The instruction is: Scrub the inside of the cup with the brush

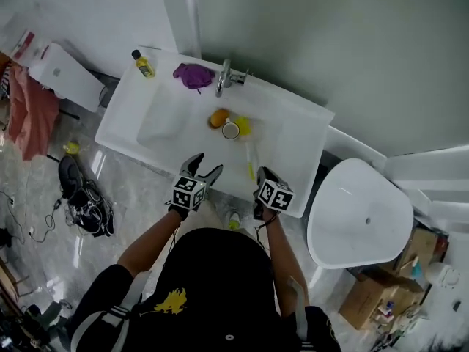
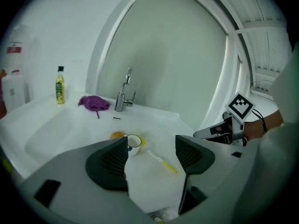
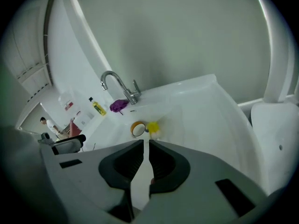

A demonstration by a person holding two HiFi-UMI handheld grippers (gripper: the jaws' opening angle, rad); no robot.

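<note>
A white cup [image 1: 231, 130] sits in the white sink [image 1: 293, 134] between an orange round thing [image 1: 218, 117] and a yellow sponge [image 1: 243, 126]. The cup [image 2: 134, 143] [image 3: 138, 129] shows its mouth toward both grippers. The brush [image 1: 250, 160], white with a yellow end, lies on the basin in front of the cup, and shows again as the brush [image 2: 163, 162] between the left jaws' tips. My left gripper [image 1: 207, 164] [image 2: 152, 146] hovers open at the sink's front edge, holding nothing. My right gripper [image 1: 261, 173] [image 3: 145, 143] is beside it, jaws almost together and empty.
A faucet [image 1: 224, 76] stands at the back rim, with a purple cloth [image 1: 193, 75] and a yellow bottle [image 1: 143, 64] to its left. A white toilet [image 1: 359, 211] is at the right. A dark bag [image 1: 84, 196] lies on the floor at the left, cardboard boxes [image 1: 366, 299] at the lower right.
</note>
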